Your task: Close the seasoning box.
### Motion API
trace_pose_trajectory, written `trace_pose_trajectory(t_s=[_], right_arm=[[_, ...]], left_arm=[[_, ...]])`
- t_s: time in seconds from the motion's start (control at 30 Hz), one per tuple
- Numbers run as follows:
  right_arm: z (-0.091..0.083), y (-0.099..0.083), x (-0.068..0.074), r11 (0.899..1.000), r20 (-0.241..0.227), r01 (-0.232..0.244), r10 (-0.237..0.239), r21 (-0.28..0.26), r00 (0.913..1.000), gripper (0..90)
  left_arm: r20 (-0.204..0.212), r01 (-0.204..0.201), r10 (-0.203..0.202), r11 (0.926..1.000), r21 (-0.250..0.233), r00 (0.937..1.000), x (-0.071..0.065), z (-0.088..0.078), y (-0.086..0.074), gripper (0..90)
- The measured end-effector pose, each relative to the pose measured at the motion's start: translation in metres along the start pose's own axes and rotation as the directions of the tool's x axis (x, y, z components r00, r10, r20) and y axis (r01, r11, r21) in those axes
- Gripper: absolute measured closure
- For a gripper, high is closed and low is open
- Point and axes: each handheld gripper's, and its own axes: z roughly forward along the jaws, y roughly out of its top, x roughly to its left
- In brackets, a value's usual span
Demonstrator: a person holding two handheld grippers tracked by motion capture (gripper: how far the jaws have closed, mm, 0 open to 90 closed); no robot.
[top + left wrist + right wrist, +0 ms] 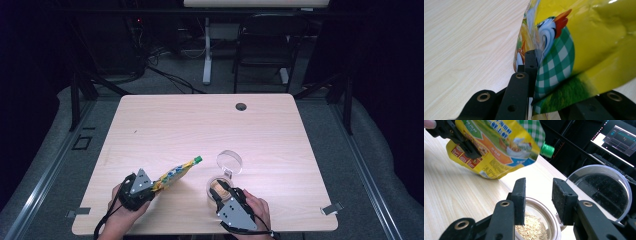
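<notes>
Clamping the yellow green-capped foil pouch [176, 173], left gripper [150, 189] risks spilling; right gripper [537, 195], jaws apart, straddles the round clear granule jar [541, 220] at three o'clock.

The left claw [534, 75] is clamped on a yellow pouch [584, 50], one black jaw pressing flat against its printed face. The print shows a cartoon bird's head with an orange beak above green-and-white checks. Pale wood-grain tabletop [469, 45] lies behind.

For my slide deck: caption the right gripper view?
Right gripper open above the granule jar, left gripper holding the yellow pouch.
</notes>
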Motion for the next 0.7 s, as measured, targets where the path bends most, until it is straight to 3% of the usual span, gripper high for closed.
trace_pose_trajectory(t_s=[0.03, 0.13, 0.17, 0.27, 0.43, 0.47, 0.5, 0.53, 0.63, 0.67, 0.7], right_arm=[[0.000, 0.000, 0.000, 1.000, -0.002, 0.002, -0.002, 0.004, 1.0000, 64.2], [0.000, 0.000, 0.000, 1.000, -0.001, 0.000, 0.000, 0.002, 1.0000, 64.2], [0.000, 0.000, 0.000, 1.000, -0.002, 0.002, -0.002, 0.006, 1.0000, 64.2], [0.000, 0.000, -0.001, 1.000, -0.002, 0.000, 0.000, 0.008, 1.0000, 64.2], [0.000, -0.001, -0.001, 1.000, -0.004, -0.001, 0.001, 0.008, 1.0000, 64.3], [0.000, -0.001, -0.001, 1.000, -0.004, -0.001, 0.001, 0.008, 1.0000, 64.3], [0.001, -0.001, 0.000, 1.000, -0.006, -0.002, 0.002, 0.009, 1.0000, 64.3], [0.001, -0.001, -0.001, 1.000, -0.006, 0.000, 0.000, 0.011, 1.0000, 64.3], [0.001, -0.001, -0.001, 1.000, -0.007, 0.001, -0.001, 0.011, 1.0000, 64.3], [0.001, -0.001, -0.001, 1.000, -0.005, 0.000, 0.000, 0.011, 1.0000, 64.3], [0.001, -0.001, -0.001, 1.000, -0.005, 0.000, 0.000, 0.011, 1.0000, 64.3]], left_arm=[[0.008, 0.037, -0.037, 0.9992, -0.015, 0.9993, 0.005, 0.000, -0.002, 84.2], [0.013, 0.071, -0.071, 0.9972, -0.024, 0.9974, 0.011, 0.000, -0.005, 84.0], [0.026, 0.108, -0.107, 0.9935, -0.037, 0.9940, 0.016, -0.001, -0.009, 83.7], [0.046, 0.166, -0.164, 0.9846, -0.053, 0.9854, 0.024, -0.001, -0.013, 83.0], [0.061, 0.247, -0.242, 0.9662, -0.075, 0.9683, 0.033, -0.001, -0.021, 81.9], [0.061, 0.247, -0.242, 0.9662, -0.075, 0.9683, 0.033, -0.001, -0.021, 81.7], [0.068, 0.282, -0.277, 0.9558, -0.081, 0.9584, 0.036, -0.001, -0.024, 81.0], [0.068, 0.282, -0.277, 0.9558, -0.081, 0.9584, 0.036, -0.001, -0.024, 80.7], [0.064, 0.314, -0.309, 0.9465, -0.076, 0.9488, 0.040, -0.001, -0.028, 79.4], [0.062, 0.313, -0.308, 0.9470, -0.073, 0.9492, 0.042, -0.001, -0.029, 79.2], [0.064, 0.322, -0.318, 0.9441, -0.068, 0.9458, 0.043, -0.001, -0.030, 78.7]])
